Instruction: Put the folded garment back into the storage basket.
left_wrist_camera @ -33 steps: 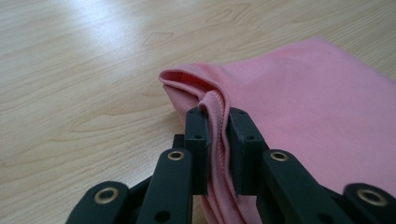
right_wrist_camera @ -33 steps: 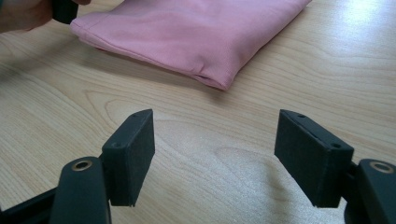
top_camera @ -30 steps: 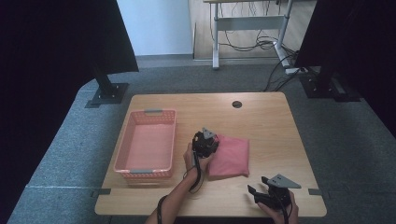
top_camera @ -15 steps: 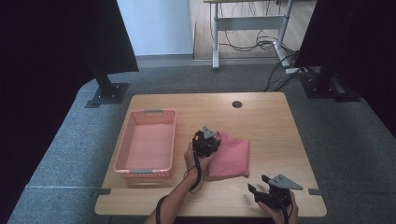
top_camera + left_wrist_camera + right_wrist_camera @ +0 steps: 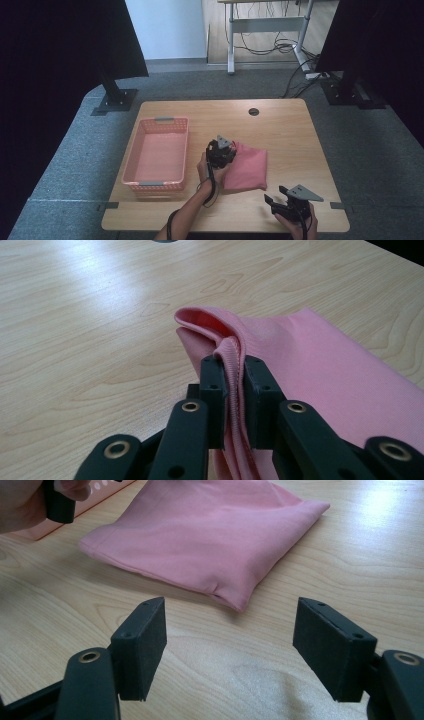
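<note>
The left hand-held gripper [image 5: 232, 372] has its jaws pinched tight on a raised corner of the folded pink cloth [image 5: 247, 167], which lies on the tabletop [image 5: 290, 130] just at 3 o'clock of the pink basket [image 5: 131, 160]. The basket holds nothing yet, so the grab looks done and the move into it remains. The right hand-held gripper [image 5: 230, 645] hangs wide open, holding nothing, at the cloth's 5 o'clock.

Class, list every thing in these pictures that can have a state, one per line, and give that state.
Left gripper: shut on the pink cloth's corner.
Right gripper: open, nothing between its jaws, low over the table.
Pink cloth: folded, lying on the table, one corner pinched and raised.
Pink basket: upright, empty, beside the cloth.
</note>
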Demonstrator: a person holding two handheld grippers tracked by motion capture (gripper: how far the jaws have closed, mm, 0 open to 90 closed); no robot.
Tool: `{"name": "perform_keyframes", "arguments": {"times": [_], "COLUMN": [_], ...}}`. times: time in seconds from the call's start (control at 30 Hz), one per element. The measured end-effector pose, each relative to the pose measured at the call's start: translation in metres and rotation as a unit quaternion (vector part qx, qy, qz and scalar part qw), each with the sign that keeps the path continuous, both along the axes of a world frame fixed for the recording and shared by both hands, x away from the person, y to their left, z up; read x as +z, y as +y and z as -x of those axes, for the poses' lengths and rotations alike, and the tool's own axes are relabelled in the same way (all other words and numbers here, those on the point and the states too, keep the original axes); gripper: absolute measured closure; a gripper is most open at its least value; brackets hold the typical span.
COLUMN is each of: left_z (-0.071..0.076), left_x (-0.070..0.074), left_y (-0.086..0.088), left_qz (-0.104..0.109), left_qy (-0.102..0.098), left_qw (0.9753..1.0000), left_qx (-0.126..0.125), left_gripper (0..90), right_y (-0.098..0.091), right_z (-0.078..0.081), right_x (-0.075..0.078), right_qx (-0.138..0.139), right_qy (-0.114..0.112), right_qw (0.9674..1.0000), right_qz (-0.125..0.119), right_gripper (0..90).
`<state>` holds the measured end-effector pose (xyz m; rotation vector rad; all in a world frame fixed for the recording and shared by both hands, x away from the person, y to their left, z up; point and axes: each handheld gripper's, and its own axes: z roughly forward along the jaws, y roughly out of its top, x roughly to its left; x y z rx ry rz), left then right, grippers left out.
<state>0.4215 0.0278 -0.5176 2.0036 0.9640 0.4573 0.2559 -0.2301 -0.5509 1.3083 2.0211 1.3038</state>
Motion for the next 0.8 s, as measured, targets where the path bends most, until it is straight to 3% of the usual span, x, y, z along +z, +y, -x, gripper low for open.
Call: {"name": "perform_keyframes", "arguments": {"times": [0.8], "left_z": [0.001], "left_x": [0.001], "left_y": [0.000], "left_qz": [0.004], "left_qy": [0.001], "left_qw": [1.0000], "left_qx": [-0.003], "left_gripper": [79.7], "right_y": [0.017], "right_z": [-0.020], "right_x": [0.000], "right_qx": [0.007], "right_qy": [0.003], "right_qw": [0.9999], "right_qz": [0.008], "right_gripper": [31.1]}}
